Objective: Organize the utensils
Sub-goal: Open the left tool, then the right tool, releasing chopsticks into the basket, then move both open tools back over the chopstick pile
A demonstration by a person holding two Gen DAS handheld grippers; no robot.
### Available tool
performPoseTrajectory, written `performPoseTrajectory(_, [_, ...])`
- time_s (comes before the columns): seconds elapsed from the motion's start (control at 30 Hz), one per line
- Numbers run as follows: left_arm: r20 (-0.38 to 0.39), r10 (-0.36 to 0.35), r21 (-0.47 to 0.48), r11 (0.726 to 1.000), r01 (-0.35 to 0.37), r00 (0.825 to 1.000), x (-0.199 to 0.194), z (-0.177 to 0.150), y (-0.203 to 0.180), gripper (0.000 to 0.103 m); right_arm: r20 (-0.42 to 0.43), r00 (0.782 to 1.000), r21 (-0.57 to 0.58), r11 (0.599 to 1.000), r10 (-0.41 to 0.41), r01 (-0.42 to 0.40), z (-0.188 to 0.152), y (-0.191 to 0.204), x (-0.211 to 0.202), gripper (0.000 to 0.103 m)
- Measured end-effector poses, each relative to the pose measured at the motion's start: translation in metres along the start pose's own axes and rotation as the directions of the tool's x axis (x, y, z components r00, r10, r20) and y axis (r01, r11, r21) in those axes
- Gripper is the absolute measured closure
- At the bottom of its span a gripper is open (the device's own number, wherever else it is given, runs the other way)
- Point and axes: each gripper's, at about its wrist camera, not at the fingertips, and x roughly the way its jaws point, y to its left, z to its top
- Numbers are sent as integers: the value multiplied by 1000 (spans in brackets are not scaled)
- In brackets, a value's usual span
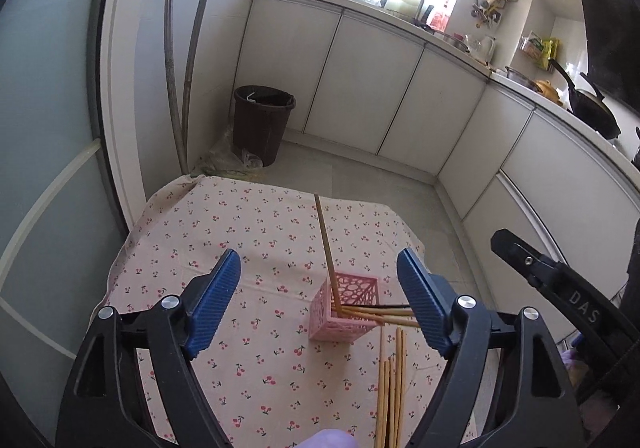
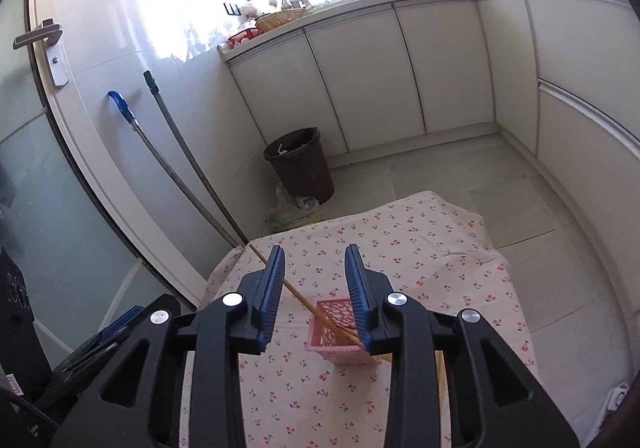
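Observation:
A pink lattice basket (image 1: 344, 308) stands on the cherry-print tablecloth (image 1: 240, 232). One wooden chopstick (image 1: 325, 240) stands in it and leans away from me. Several more chopsticks (image 1: 390, 314) lean out of it to the right. Loose chopsticks (image 1: 390, 388) lie on the cloth just in front. My left gripper (image 1: 320, 264) is open wide above and before the basket, with nothing in it. My right gripper (image 2: 316, 260) is open over the basket (image 2: 336, 328). The leaning chopstick (image 2: 316, 312) crosses the gap between its pads without being pressed.
A brown bin (image 1: 262, 124) and two mop handles (image 1: 192, 60) stand beyond the table's far edge by the door. White cabinets (image 1: 360, 88) run along the back and the right. One finger of the right gripper (image 1: 520, 254) shows close on the right.

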Motion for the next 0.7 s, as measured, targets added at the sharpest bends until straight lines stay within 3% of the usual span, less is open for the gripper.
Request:
performPoseTrajectory(0.13, [-84,7,20,1000,-5,996,12,-18,-7,17,-22,997,38,997,-70,71,-31,-26,-24,24])
performPoseTrajectory(0.23, [-184,5,32,999,1,983,25,-37,-13,11,-62,991,61,991,-119,123,-57,-53,-39,10])
performPoseTrajectory(0.43, [-361,66,146,989,-13,930,54,-102,-29,7,-136,974,114,974,-179,195,-85,-107,-68,8])
performPoseTrajectory(0.6, [-491,104,238,971,18,865,79,-181,-42,11,-151,975,263,944,-162,198,-86,-151,-93,8])
performPoseTrajectory(0.67, [-505,77,259,964,66,860,84,-196,-51,23,-164,978,342,923,-128,178,-85,-166,-96,8])
performPoseTrajectory(0.7, [-495,74,273,959,75,866,85,-201,-55,24,-163,980,376,912,-110,165,-85,-171,-97,8])
